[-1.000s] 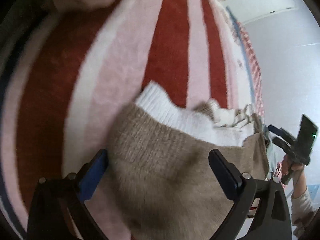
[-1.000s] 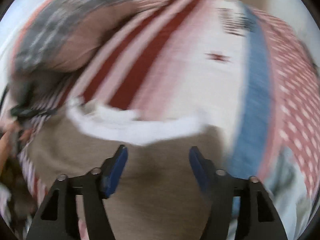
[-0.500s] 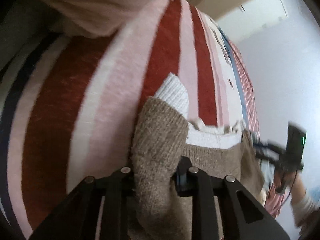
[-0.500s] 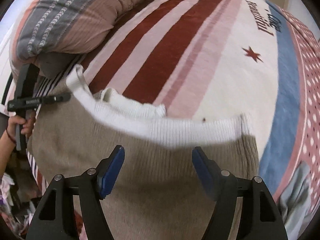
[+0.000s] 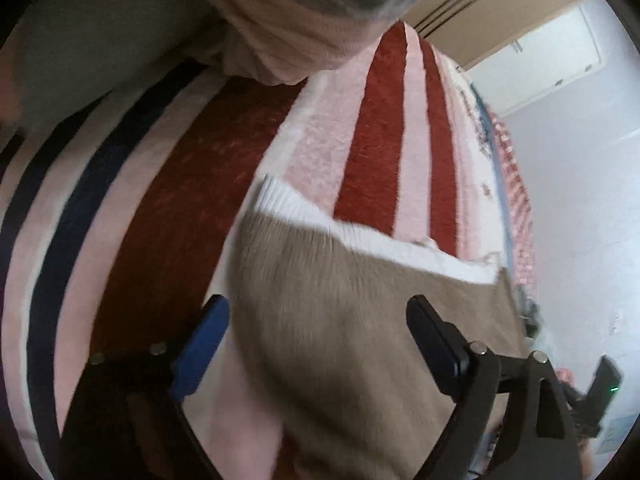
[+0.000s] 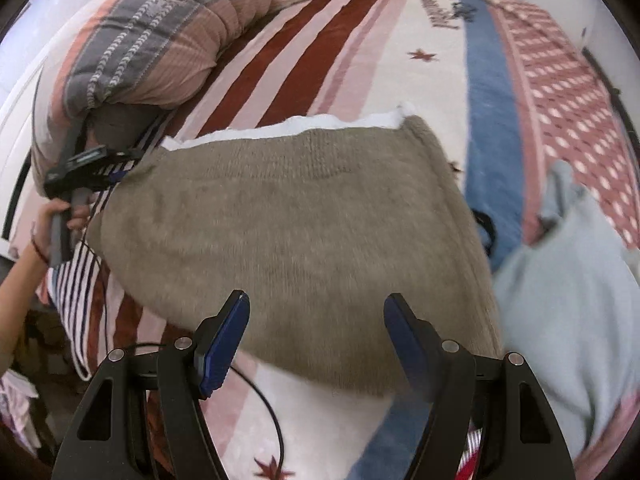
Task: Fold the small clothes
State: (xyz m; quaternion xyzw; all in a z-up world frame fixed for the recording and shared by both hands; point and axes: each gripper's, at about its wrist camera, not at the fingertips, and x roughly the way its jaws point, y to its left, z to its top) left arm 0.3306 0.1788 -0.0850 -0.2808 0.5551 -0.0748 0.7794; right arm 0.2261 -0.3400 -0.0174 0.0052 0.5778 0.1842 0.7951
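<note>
A small taupe knit sweater (image 6: 296, 216) with a white ribbed edge (image 6: 320, 124) lies folded flat on the striped bed blanket (image 6: 360, 40). It also shows in the left wrist view (image 5: 360, 312), white edge (image 5: 360, 236) at the far side. My left gripper (image 5: 316, 320) is open and empty, hovering over the sweater's left part. My right gripper (image 6: 316, 312) is open and empty, just above the sweater's near edge. The left gripper also shows in the right wrist view (image 6: 80, 168), at the sweater's left side.
A striped grey and pink pillow (image 6: 160, 40) lies at the back left. A light blue garment (image 6: 568, 280) lies at the right of the sweater. A black cable (image 6: 264, 400) runs over the blanket near me. A white wall (image 5: 580, 200) is at the right.
My left gripper was shut on the sweater's side half a second ago; it is open now and the sweater lies flat. The right gripper has drawn back to the near edge.
</note>
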